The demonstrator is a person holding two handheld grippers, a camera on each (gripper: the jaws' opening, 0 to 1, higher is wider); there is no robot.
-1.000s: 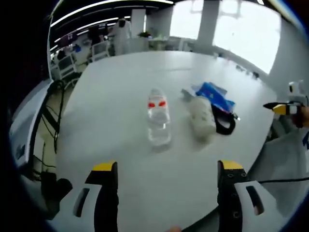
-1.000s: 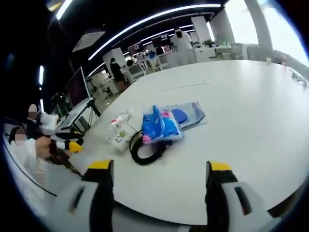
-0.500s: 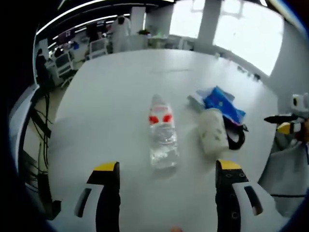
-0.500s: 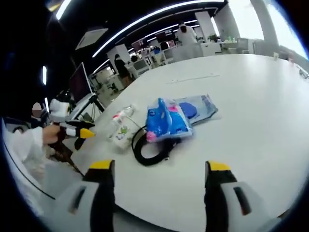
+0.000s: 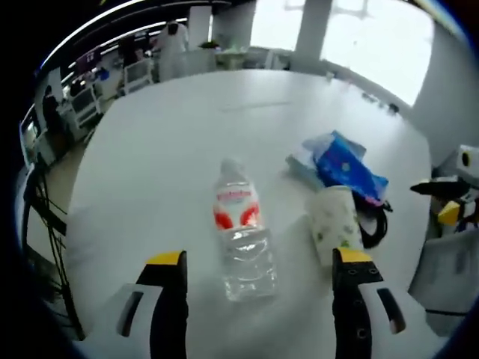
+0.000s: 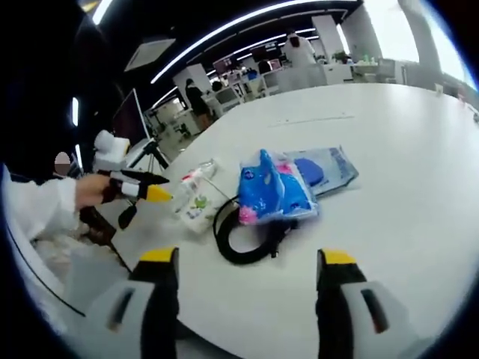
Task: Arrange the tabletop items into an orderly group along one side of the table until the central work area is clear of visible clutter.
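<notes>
While bare white surface stretches beyond the lying bottle, both tools, left and right, hover with jaws apart.

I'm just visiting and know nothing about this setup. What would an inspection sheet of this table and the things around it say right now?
Surface: white table, large and bare beyond one cluster.
Job's things: clear water bottle lying on its side; white patterned pack beside it; blue packet; flat blue pouch behind the packet.
Clutter: nothing seen beyond those.
Grippers: left hand-held gripper open, jaws either side of the bottle's base, not touching; right hand-held gripper open, short of the things.
Cables: black coiled cable partly under the blue packet.
Surroundings: open office, desks, people far off.
</notes>
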